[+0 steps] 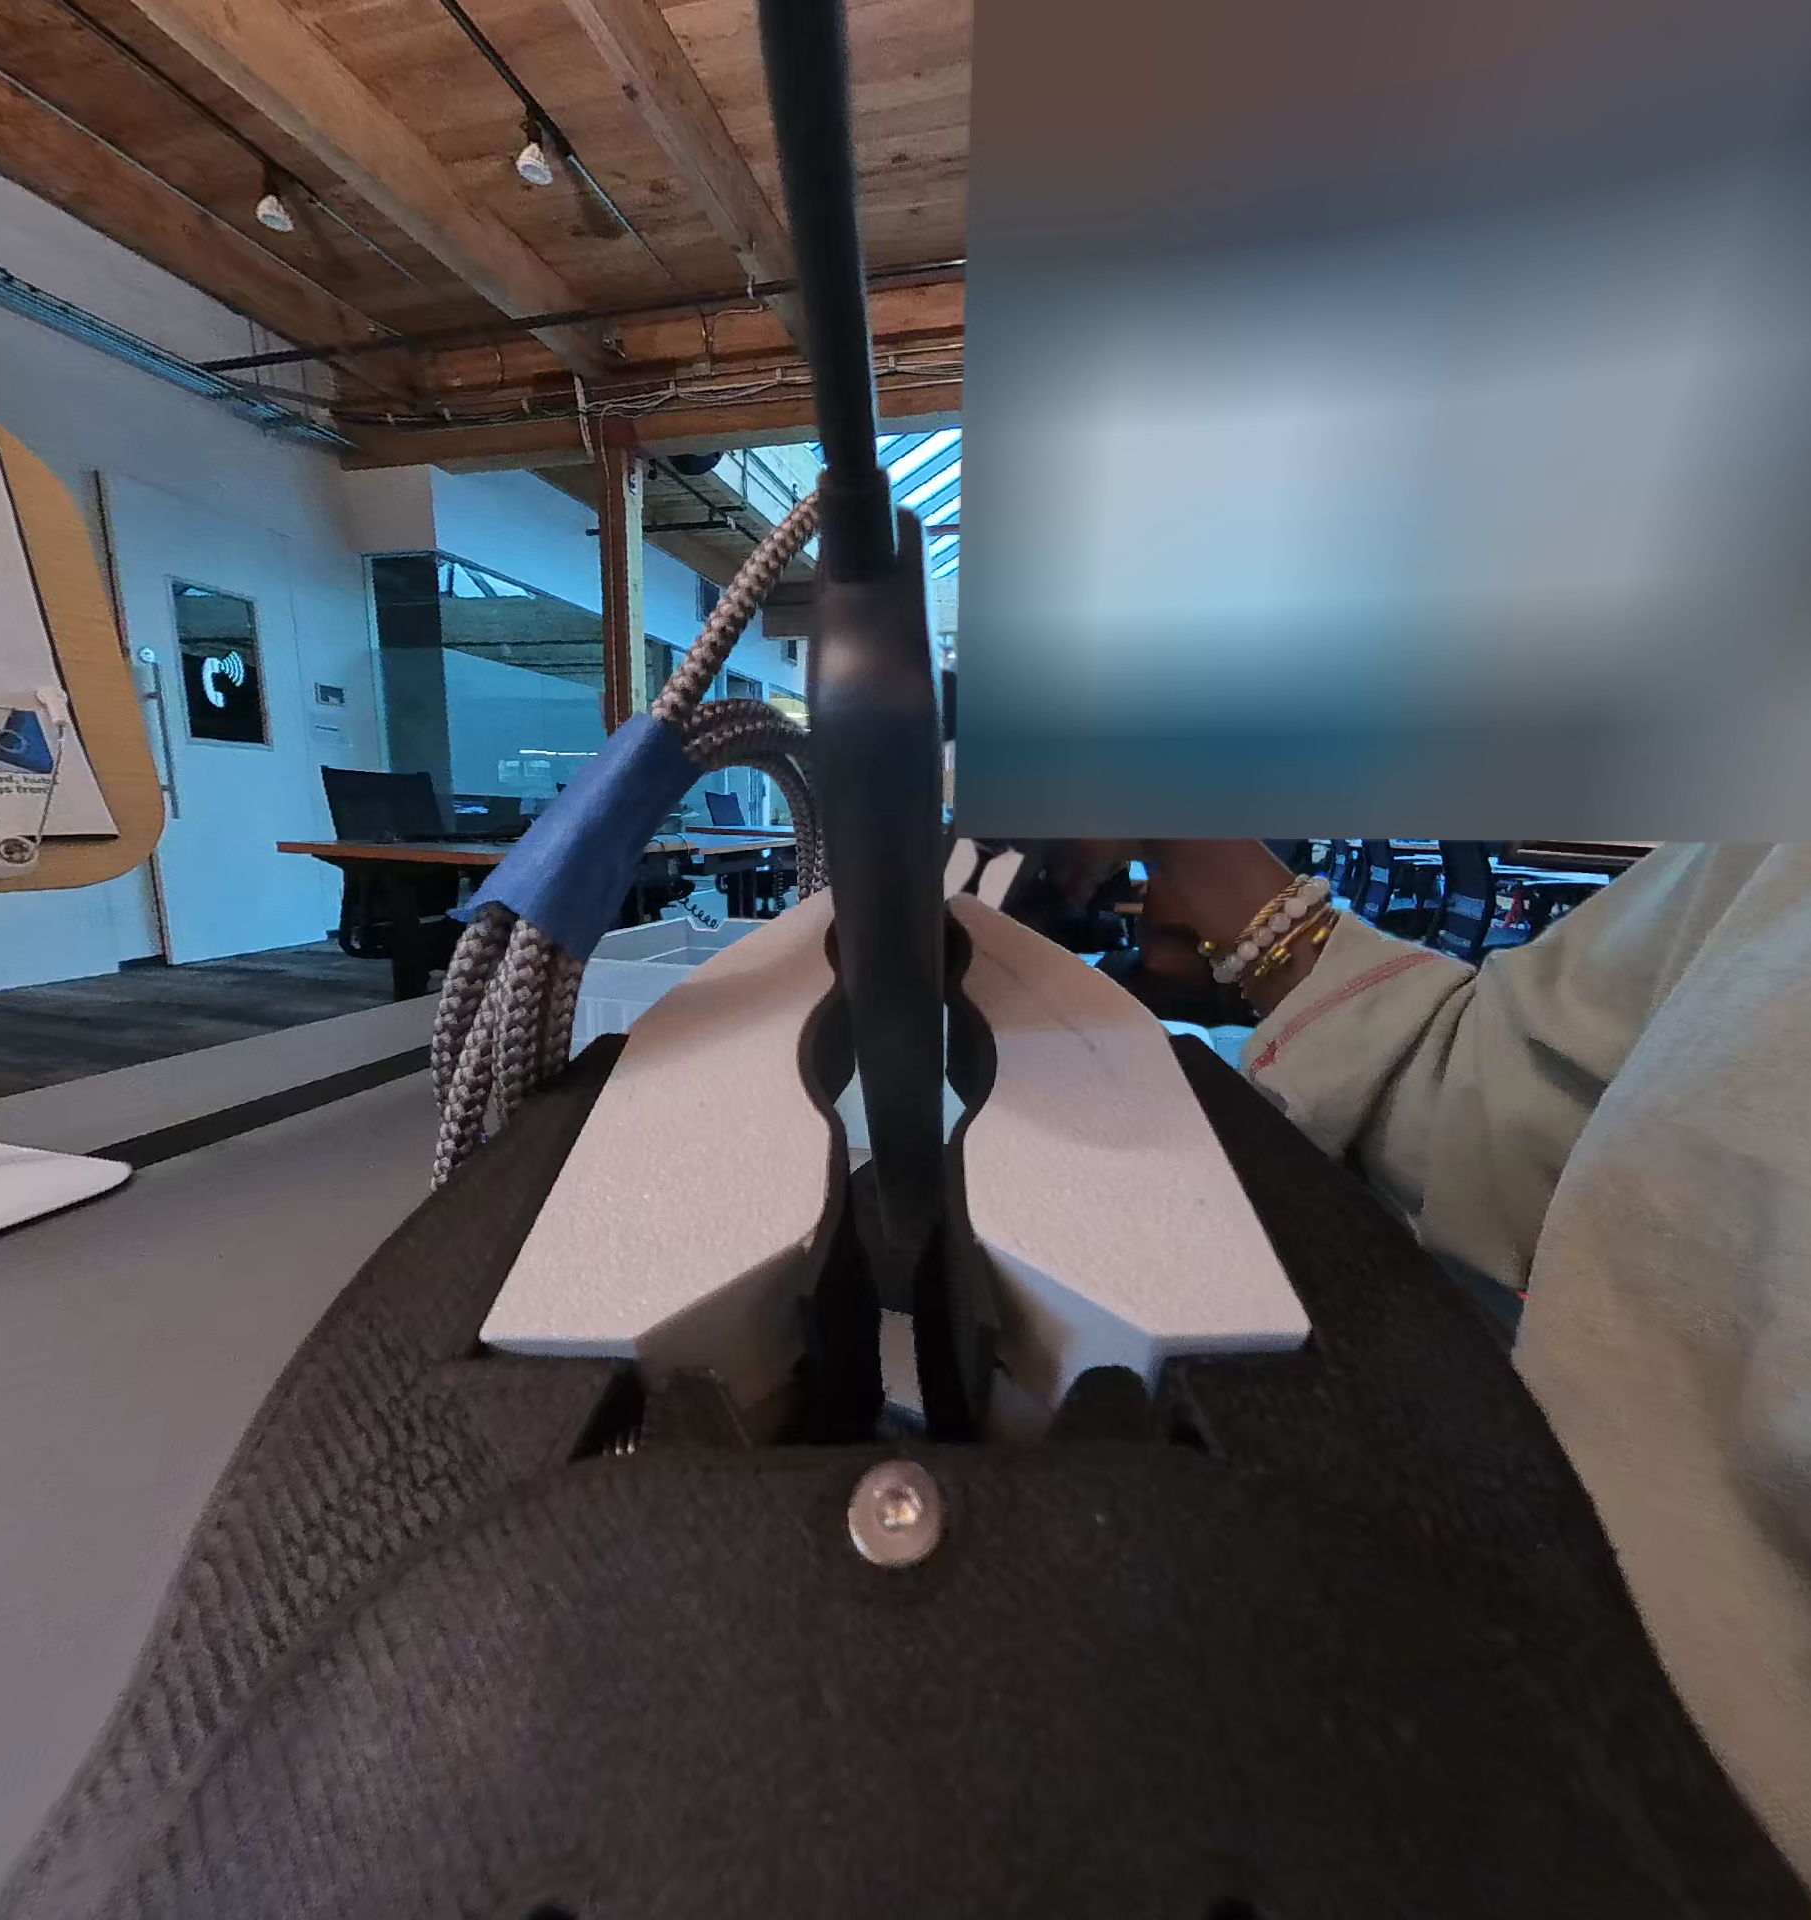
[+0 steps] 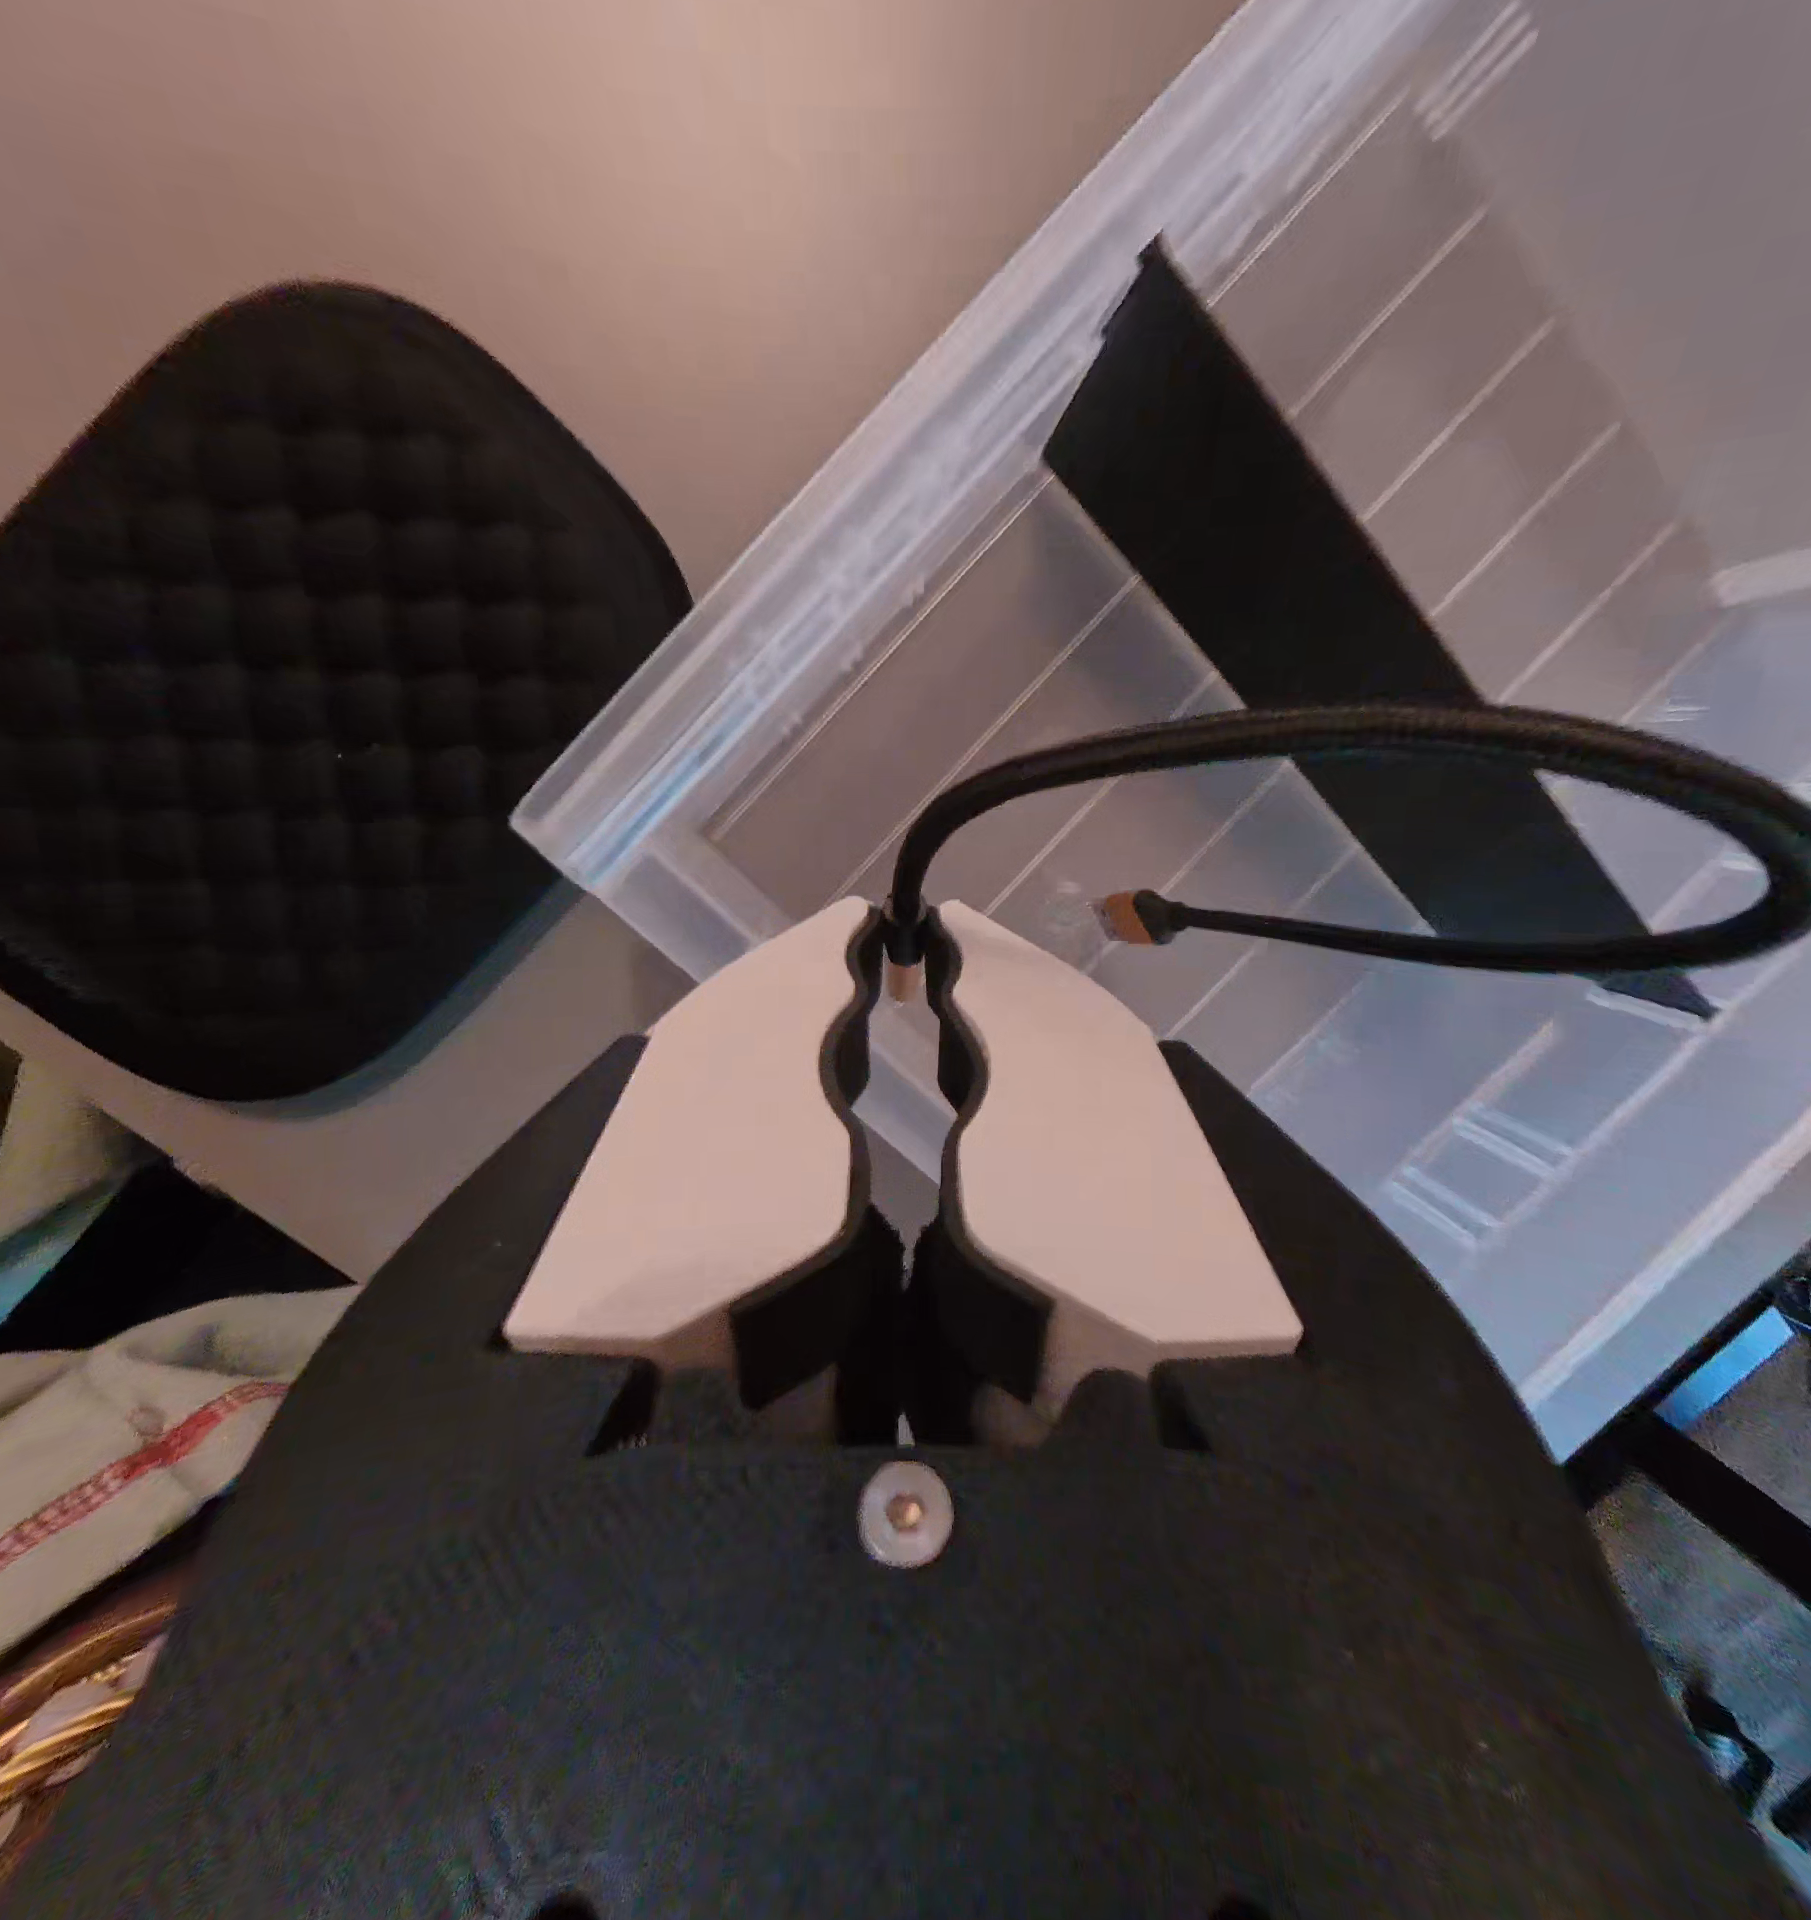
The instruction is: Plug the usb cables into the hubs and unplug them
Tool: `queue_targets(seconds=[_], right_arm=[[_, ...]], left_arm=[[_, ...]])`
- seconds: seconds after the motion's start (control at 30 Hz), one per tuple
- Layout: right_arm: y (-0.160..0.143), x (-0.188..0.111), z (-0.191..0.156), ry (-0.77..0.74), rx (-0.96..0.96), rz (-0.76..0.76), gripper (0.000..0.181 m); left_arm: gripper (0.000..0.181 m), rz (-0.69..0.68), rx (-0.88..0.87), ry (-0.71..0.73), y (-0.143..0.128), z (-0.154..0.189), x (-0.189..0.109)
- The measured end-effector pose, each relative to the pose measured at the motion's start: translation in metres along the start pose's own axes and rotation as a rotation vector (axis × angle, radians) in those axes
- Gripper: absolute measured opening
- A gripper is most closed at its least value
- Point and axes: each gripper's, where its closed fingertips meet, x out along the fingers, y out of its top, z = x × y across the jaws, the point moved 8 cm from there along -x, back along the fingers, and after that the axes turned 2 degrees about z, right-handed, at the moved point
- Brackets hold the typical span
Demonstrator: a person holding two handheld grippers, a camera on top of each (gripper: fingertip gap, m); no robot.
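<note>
In the left wrist view my left gripper (image 1: 888,935) is shut on a flat dark USB hub (image 1: 880,831), held edge-on and upright; its black lead (image 1: 823,260) runs up out of view. A bundle of grey braided cable (image 1: 511,997) bound with blue tape (image 1: 589,831) hangs left of the hub. In the right wrist view my right gripper (image 2: 903,925) is shut on the plug end of a short black braided USB cable (image 2: 1400,738). The cable loops right and back; its free plug (image 2: 1129,920) hangs in the air right of the fingertips.
A clear plastic compartment box (image 2: 859,582) lies under the right gripper on the grey table (image 2: 568,156), with a black padded case (image 2: 257,675) to its left. A person's sleeved arm (image 1: 1607,1143) with bracelets is on the right. A white tray (image 1: 662,966) sits behind the left gripper.
</note>
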Motion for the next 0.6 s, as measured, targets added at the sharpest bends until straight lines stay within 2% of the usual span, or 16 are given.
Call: queue_targets(seconds=[0.2, 0.33, 0.47, 0.6], right_arm=[[-0.003, 0.016, -0.007, 0.047, -0.017, -0.058, 0.010], [-0.004, 0.015, -0.005, -0.007, -0.029, -0.097, 0.018], [-0.002, 0.011, -0.004, -0.057, -0.043, -0.023, 0.021], [0.006, 0.009, 0.001, -0.168, -0.061, 0.104, 0.031]], left_arm=[[0.012, 0.001, -0.010, 0.011, 0.000, -0.001, -0.001], [0.013, 0.000, -0.014, 0.016, -0.001, -0.002, -0.001], [0.013, -0.008, -0.010, 0.021, -0.002, -0.002, 0.000], [0.013, -0.010, -0.010, 0.025, -0.002, -0.002, 0.000]])
